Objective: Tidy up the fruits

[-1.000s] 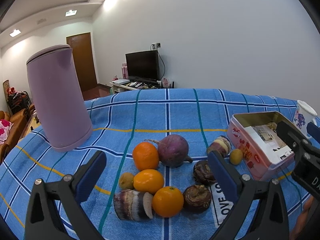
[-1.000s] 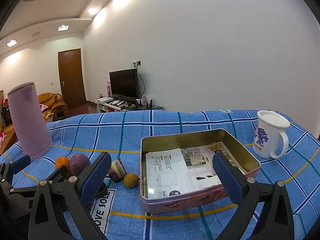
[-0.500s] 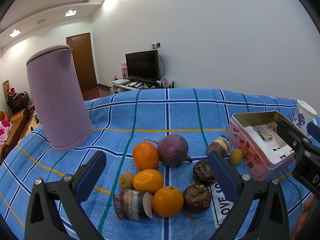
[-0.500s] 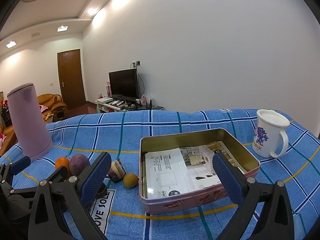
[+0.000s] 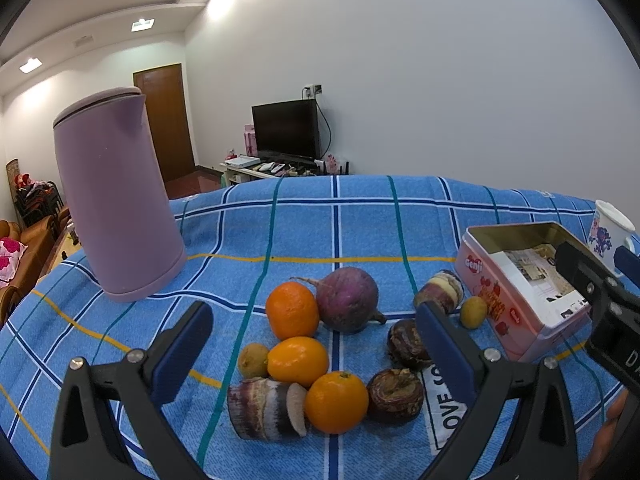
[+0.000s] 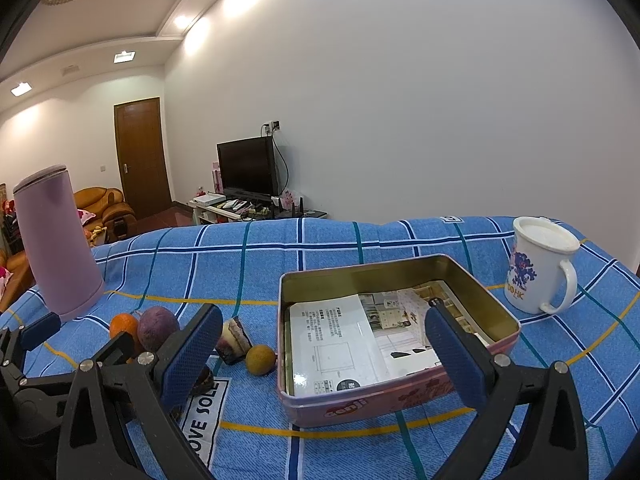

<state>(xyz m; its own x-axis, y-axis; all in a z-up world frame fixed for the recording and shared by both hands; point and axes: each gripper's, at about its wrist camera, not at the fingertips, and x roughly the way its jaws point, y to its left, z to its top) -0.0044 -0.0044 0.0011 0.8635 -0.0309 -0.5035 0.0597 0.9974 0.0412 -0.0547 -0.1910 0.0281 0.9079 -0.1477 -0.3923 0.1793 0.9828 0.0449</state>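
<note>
Fruit is lying in a loose cluster on the blue checked cloth covering the surface, to the left of the tin. Three oranges are sitting in the cluster, the far one touching a purple turnip, the near one touching a cut cane piece. Two dark round roots are resting just right of the oranges, and a small yellow fruit is lying just beside the tin's left wall. The left gripper is hovering over the cluster with its jaws spread wide, grasping nothing. The right gripper is hanging over the near edge of the tin, jaws likewise spread and empty. Inside the tin, printed papers are covering the bottom. A lilac kettle is standing upright far left, well apart from the fruit, and a white mug is standing far right of the tin.
</note>
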